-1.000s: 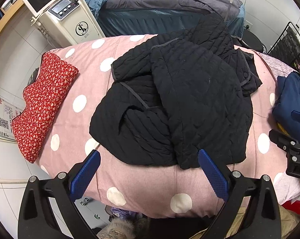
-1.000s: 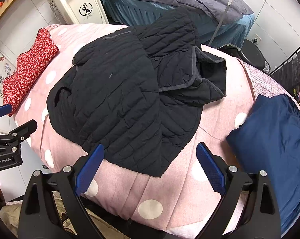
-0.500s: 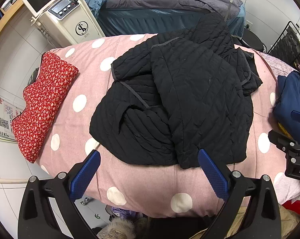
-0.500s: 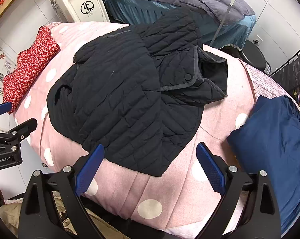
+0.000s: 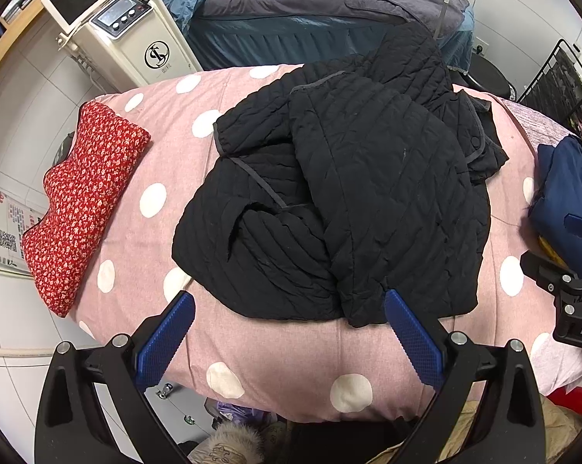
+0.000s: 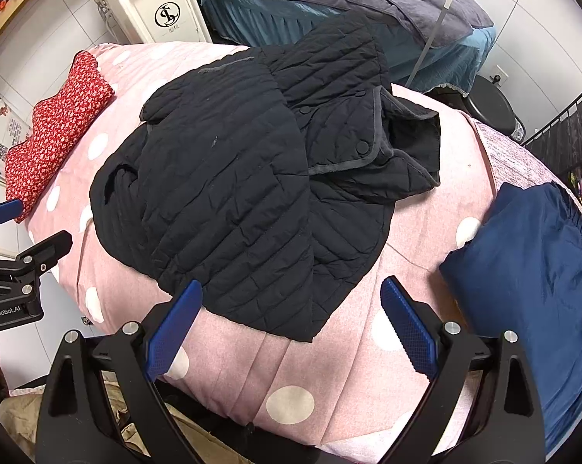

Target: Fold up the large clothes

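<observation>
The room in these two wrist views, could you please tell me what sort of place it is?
Probably a treatment or beauty-salon room, though I can't be sure: a white machine with a screen, a skirted treatment bed under grey covers, and the pink polka-dot bed where the black quilted jacket lies.

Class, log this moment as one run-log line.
left gripper: open | right gripper: open | black quilted jacket: bunched on polka-dot bed, ungrasped

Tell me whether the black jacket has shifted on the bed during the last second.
No. The black jacket keeps its position relative to the red pillow and the quilt's dots.
</observation>
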`<state>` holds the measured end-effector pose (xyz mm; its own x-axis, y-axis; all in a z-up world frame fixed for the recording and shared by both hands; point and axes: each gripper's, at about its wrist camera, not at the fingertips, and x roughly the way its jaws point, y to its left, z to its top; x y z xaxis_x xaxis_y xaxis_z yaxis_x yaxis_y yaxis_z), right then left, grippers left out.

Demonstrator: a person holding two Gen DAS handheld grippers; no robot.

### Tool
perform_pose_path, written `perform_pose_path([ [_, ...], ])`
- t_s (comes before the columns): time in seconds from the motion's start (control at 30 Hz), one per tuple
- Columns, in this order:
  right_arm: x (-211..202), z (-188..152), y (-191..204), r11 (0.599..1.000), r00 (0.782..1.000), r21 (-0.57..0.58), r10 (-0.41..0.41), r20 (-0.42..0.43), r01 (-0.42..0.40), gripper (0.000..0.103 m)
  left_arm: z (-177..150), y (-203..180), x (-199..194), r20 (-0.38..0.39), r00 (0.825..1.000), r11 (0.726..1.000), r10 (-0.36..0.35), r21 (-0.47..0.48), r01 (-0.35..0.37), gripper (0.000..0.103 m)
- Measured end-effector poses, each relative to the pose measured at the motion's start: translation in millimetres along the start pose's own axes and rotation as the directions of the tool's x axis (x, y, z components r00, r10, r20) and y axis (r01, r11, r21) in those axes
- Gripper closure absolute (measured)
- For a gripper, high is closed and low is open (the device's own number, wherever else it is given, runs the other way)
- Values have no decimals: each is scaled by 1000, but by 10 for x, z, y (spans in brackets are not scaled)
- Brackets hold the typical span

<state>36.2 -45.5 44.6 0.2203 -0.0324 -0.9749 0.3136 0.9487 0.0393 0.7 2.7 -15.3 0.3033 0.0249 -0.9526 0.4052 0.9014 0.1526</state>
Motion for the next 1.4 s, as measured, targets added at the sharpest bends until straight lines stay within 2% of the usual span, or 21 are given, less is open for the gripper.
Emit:
perform_pose_path([
  [1.4,149,-25,-41,1000,999,6,5,-38,-5,11,28,-14,120,-33,999,1000,-1,11,1,6],
])
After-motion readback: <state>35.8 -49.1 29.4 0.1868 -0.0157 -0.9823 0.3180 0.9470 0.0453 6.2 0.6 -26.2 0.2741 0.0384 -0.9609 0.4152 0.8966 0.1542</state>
